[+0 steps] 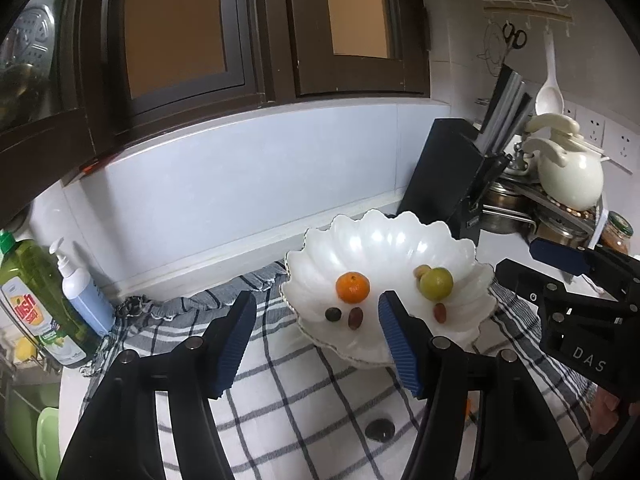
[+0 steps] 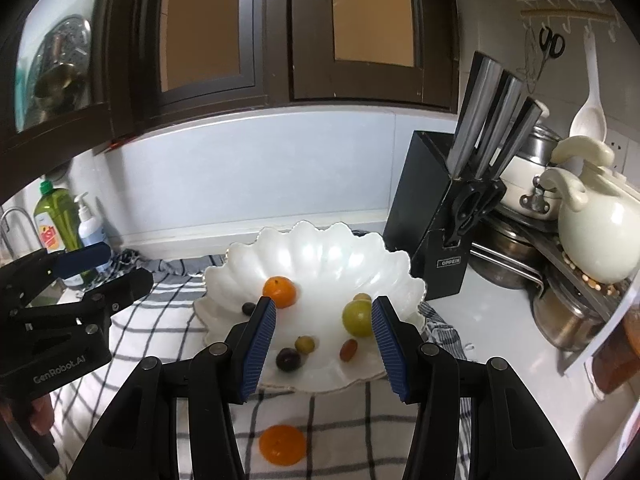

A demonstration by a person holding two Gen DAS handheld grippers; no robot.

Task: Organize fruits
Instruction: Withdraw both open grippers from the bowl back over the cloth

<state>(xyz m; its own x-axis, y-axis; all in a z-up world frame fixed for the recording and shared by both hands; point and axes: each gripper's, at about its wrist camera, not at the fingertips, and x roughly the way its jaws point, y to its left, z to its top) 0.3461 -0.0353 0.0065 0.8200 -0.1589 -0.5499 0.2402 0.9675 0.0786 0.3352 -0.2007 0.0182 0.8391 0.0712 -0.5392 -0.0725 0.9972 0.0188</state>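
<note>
The white scalloped bowl [image 2: 320,256] sits on my checked cloth [image 1: 280,400], holding a tangerine [image 2: 280,291] at ten o'clock, a green fruit [image 2: 357,318] at three and small dark fruits near six. A second tangerine [image 2: 282,444] lies on the cloth below the rim — outside. My left gripper [image 1: 316,344] and right gripper [image 2: 324,344] both hang with fingers apart, empty. A knife block [image 2: 432,216] stands at two o'clock.

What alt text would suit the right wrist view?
The right hand-held gripper, open and empty, hangs over a white scalloped bowl holding an orange, a green fruit and small dark fruits. A second orange lies on the checked cloth below.
</note>
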